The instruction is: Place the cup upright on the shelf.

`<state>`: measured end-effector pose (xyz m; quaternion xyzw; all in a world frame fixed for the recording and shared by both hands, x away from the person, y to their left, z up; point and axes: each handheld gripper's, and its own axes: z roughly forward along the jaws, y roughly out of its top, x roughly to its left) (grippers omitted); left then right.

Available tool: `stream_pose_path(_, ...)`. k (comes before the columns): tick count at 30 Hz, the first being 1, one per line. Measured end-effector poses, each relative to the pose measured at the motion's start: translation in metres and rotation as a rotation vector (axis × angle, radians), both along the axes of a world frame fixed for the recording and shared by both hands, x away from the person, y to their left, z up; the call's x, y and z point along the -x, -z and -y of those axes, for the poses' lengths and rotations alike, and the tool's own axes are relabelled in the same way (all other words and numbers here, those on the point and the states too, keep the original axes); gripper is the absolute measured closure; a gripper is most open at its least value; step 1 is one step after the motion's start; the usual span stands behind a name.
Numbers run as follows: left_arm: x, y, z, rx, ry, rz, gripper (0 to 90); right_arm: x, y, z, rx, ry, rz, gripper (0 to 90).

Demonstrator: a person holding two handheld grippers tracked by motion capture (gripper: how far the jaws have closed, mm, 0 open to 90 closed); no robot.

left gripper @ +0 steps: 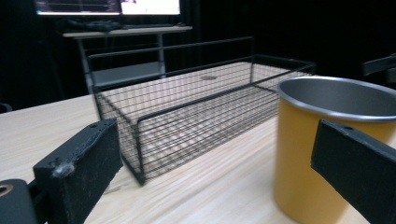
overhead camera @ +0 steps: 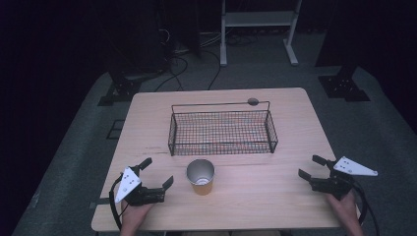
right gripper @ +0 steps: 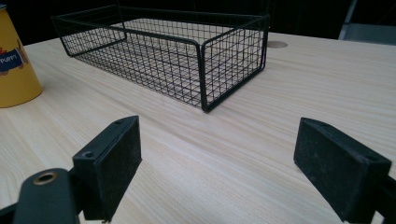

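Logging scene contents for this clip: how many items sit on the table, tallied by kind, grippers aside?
Cup: 1
Basket: 1
Total: 2, both on the table

Left gripper [left gripper: 219, 172] jaws wide apart above table [left gripper: 37, 126]; yellow cup [left gripper: 303, 163] near right jaw, wire basket [left gripper: 187, 116] beyond.

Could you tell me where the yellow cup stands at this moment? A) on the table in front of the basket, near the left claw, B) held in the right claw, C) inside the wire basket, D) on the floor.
A: the yellow cup stands upright on the table, just outside the wire basket and beside the open left claw.
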<state>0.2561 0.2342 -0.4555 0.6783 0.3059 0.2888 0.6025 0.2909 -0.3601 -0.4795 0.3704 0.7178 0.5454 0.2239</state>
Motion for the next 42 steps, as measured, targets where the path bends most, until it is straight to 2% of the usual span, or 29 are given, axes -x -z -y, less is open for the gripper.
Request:
stream_pose_path(3, 0.005, -0.002, 0.004, -0.009, 0.033, -0.002, 1.2, 0.0, 0.0, -0.001, 0.006, 0.001, 0.0, 14.0)
stream_pose_path(12, 0.013, 0.0, 0.011, -0.03, 0.076, -0.013, 1.3, -0.001, 0.0, -0.001, 0.012, 0.002, -0.004, 14.0)
stream_pose_path(25, 0.015, 0.003, 0.039, -0.078, 0.189, -0.034, 1.2, -0.001, 0.0, -0.001, 0.01, 0.002, -0.003, 14.0)
stream_pose_path(34, 0.01, 0.007, 0.056, -0.1, 0.223, -0.056, 1.3, -0.001, 0.0, -0.001, 0.009, 0.0, -0.003, 14.0)
stream_pose_path(38, 0.008, 0.008, 0.061, -0.097, 0.23, -0.062, 1.2, -0.001, 0.0, -0.001, 0.009, -0.001, -0.003, 14.0)
stream_pose_path(42, 0.006, 0.013, 0.07, -0.113, 0.23, -0.077, 1.3, -0.001, 0.0, -0.001, 0.008, -0.002, -0.002, 14.0)
